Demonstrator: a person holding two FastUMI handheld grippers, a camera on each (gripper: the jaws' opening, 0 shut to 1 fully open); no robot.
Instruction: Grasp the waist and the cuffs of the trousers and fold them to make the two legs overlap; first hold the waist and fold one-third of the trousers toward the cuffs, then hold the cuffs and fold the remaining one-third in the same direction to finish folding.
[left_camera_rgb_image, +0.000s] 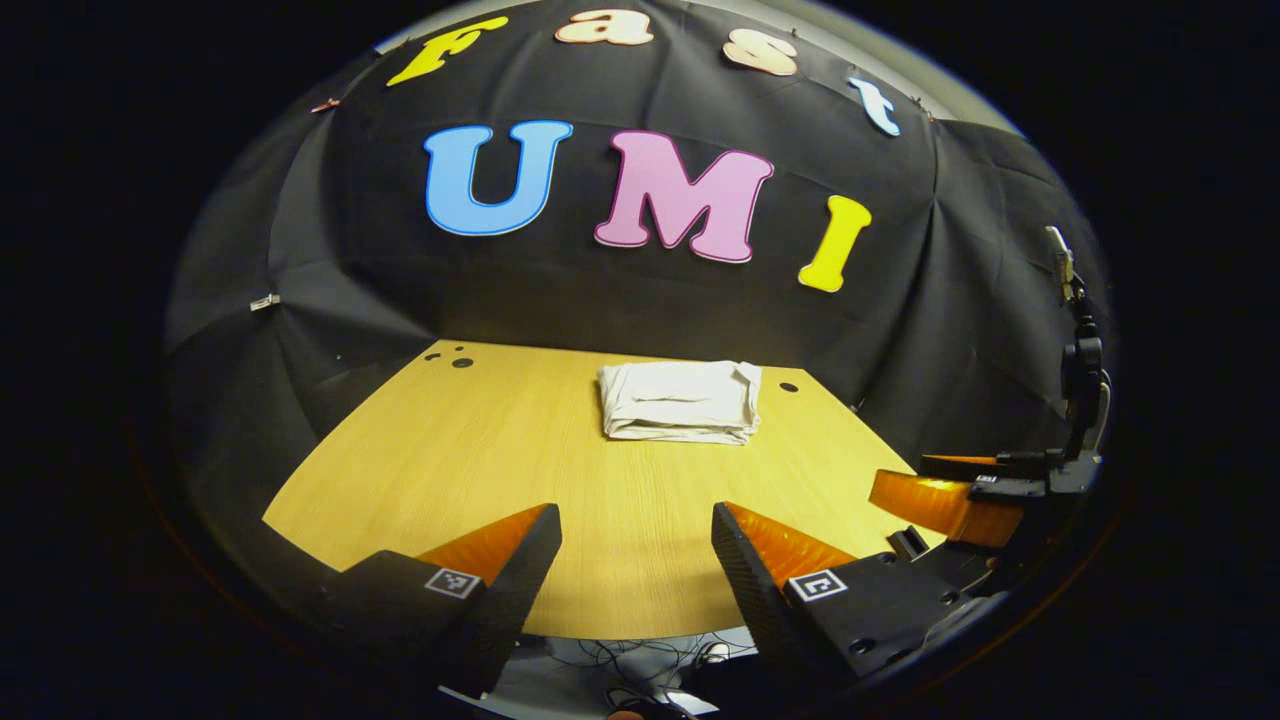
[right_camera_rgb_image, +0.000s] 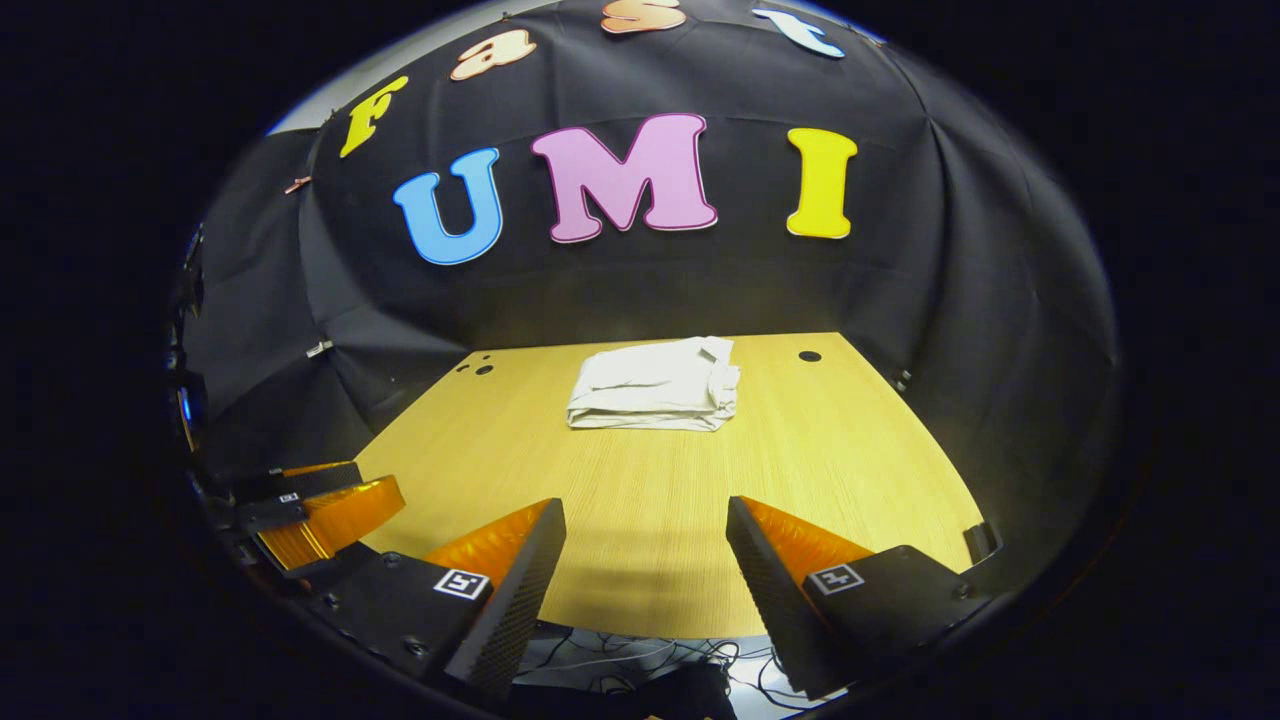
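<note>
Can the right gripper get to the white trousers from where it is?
Probably yes. The right gripper is open over the near edge of the table, and the folded trousers lie farther back with only bare wood between. The left gripper sits off to the side, not in the path.

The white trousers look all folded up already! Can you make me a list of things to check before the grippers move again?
1. Folded white cloth trousers form one compact bundle: ok.
2. Bundle lies fully on the light wooden table, away from its edges: ok.
3. Left gripper open, holding nothing: ok.
4. Right gripper open, holding nothing: ok.
5. Both grippers apart from the trousers, near the table's front edge: ok.
6. Legs overlap evenly inside the bundle: cannot tell.
</note>
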